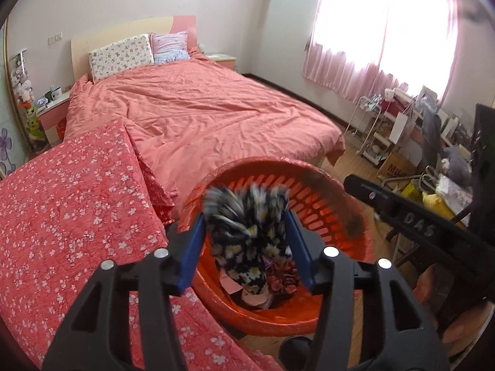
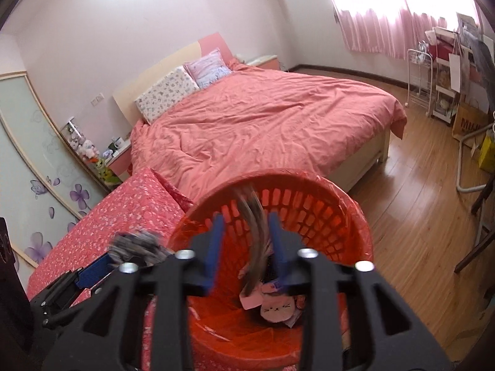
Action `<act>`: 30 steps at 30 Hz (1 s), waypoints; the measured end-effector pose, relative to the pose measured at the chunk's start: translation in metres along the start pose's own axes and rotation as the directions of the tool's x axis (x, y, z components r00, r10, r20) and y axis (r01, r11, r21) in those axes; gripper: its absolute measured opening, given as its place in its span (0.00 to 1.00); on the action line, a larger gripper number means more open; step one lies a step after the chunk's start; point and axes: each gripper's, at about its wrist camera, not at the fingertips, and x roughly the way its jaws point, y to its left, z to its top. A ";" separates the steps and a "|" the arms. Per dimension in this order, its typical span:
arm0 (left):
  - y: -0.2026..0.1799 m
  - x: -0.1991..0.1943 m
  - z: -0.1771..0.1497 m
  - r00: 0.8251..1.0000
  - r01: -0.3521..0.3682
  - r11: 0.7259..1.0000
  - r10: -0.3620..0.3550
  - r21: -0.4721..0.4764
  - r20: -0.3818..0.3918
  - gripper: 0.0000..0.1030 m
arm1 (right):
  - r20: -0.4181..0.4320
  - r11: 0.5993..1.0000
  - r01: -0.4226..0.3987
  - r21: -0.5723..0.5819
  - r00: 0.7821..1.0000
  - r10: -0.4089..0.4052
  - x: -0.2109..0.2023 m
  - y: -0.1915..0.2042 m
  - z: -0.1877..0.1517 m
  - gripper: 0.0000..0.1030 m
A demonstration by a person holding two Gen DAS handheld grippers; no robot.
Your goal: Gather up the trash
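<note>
Black gripper frames with blue fingers fill the six o'clock edge of both wrist views. Between the fingers of the left gripper [image 1: 247,232] hangs a black cloth with a white daisy print [image 1: 247,241], blurred at its top; the fingers stand partly spread on either side of it, and whether the pads press on it I cannot tell. It hangs over the mouth of the orange slotted plastic basket [image 1: 337,204], which is lined with a red bag and sits at five o'clock from the bed. The right gripper [image 2: 244,241] is partly spread too, with a blurred grey-brown strip [image 2: 255,241] between its fingers above the same basket [image 2: 340,213]; the blur hides whether it touches either pad. At the basket's bottom lie pink paper scraps [image 2: 250,301] and a round pink piece with a drawn cat face [image 2: 275,309]. At nine o'clock from the basket sits a red block covered in white-flowered fabric [image 1: 77,204], touching the foot of the bed. The bed [image 1: 201,114] wears a coral duvet, with two pillows at its eleven o'clock end. Pink curtains [image 1: 380,31] glow at one o'clock, above a cluttered rack and a cardboard box on the wood floor [image 2: 417,216].
</note>
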 end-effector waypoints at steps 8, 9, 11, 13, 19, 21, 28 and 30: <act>0.033 -0.024 -0.024 0.996 -0.082 0.997 0.082 -0.014 0.019 0.60 | 0.063 0.994 0.082 -0.075 0.995 -0.077 -0.027 0.007 -0.017 0.73; 0.037 -0.032 -0.027 0.995 -0.093 0.996 0.093 -0.015 0.030 0.63 | 0.078 0.992 0.087 -0.093 0.994 -0.080 -0.036 0.013 -0.021 0.74; 0.047 -0.055 -0.038 0.990 -0.126 0.992 0.128 -0.028 0.058 0.67 | 0.106 0.988 0.095 -0.123 0.991 -0.082 -0.050 0.022 -0.026 0.81; 0.056 -0.078 -0.046 0.985 -0.144 0.989 0.147 -0.044 0.085 0.73 | 0.132 0.984 0.102 -0.145 0.988 -0.083 -0.064 0.032 -0.032 0.85; 0.077 -0.159 -0.081 0.947 -0.250 0.965 0.261 -0.085 0.188 0.91 | 0.214 0.968 0.153 -0.198 0.971 -0.110 -0.121 0.064 -0.061 0.97; 0.081 -0.183 -0.095 0.929 -0.284 0.953 0.300 -0.103 0.219 0.94 | 0.231 0.964 0.165 -0.208 0.966 -0.115 -0.131 0.069 -0.069 0.98; 0.088 -0.250 -0.153 0.874 -0.364 0.915 0.400 -0.174 0.276 0.96 | 0.326 0.936 0.225 -0.271 0.936 -0.131 -0.173 0.096 -0.114 0.98; 0.087 -0.262 -0.170 0.861 -0.382 0.903 0.424 -0.195 0.280 0.96 | 0.381 0.928 0.244 -0.281 0.916 -0.126 -0.185 0.102 -0.129 0.98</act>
